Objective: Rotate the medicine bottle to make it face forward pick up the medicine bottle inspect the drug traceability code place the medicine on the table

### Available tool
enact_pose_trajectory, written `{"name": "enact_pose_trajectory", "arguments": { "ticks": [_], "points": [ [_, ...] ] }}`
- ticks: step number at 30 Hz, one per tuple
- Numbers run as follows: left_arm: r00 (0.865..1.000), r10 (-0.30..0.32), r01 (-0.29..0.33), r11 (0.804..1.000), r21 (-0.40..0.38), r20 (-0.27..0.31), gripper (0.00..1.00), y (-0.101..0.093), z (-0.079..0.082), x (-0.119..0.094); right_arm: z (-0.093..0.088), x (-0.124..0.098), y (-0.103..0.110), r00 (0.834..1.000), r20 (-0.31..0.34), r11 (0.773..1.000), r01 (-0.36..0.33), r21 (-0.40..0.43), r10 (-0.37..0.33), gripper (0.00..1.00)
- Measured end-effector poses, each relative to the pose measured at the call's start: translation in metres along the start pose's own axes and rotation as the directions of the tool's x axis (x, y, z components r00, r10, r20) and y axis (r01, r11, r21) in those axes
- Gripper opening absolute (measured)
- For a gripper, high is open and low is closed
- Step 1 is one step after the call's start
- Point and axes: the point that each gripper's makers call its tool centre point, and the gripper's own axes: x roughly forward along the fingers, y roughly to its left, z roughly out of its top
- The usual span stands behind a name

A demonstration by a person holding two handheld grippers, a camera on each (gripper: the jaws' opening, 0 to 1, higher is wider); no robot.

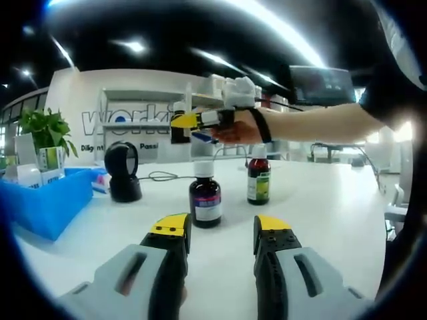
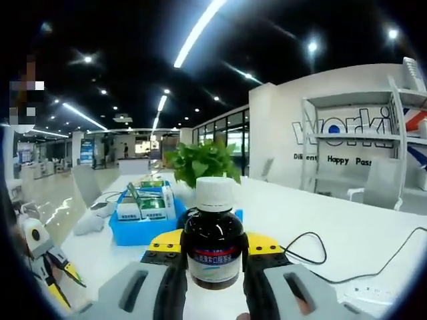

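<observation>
Grasping a medicine bottle, right tool raised; left tool released, seemingly low.

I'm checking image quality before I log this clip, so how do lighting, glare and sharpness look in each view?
Left gripper view: bright ceiling strips flare overhead, fisheye bends the table, the two standing bottles are fairly sharp, and the right tool lifted in the distance is soft. Right gripper view: the held medicine bottle is sharp, with glints on its dark glass; its label text is too small to read.
</observation>
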Motion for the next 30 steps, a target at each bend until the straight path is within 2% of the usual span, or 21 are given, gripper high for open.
{"name": "enact_pose_trajectory", "arguments": {
  "ticks": [12,18,30],
  "points": [
    [1.000,0.000,0.000,1.000,-0.004,-0.001,0.28,0.000,0.000,0.000,-0.022,0.016,-0.002,0.999,-0.032,0.999,-0.011,0.030,0.012,0.27],
    [1.000,-0.003,0.003,1.000,-0.003,-0.001,0.28,0.000,0.000,0.000,-0.033,0.018,0.006,0.997,-0.052,0.998,-0.047,0.037,0.049,0.27],
    [1.000,-0.003,0.003,1.000,-0.007,0.000,0.28,0.000,0.000,0.001,-0.045,0.023,0.001,0.996,-0.070,0.997,-0.053,0.055,0.057,0.27]
  ]
}}
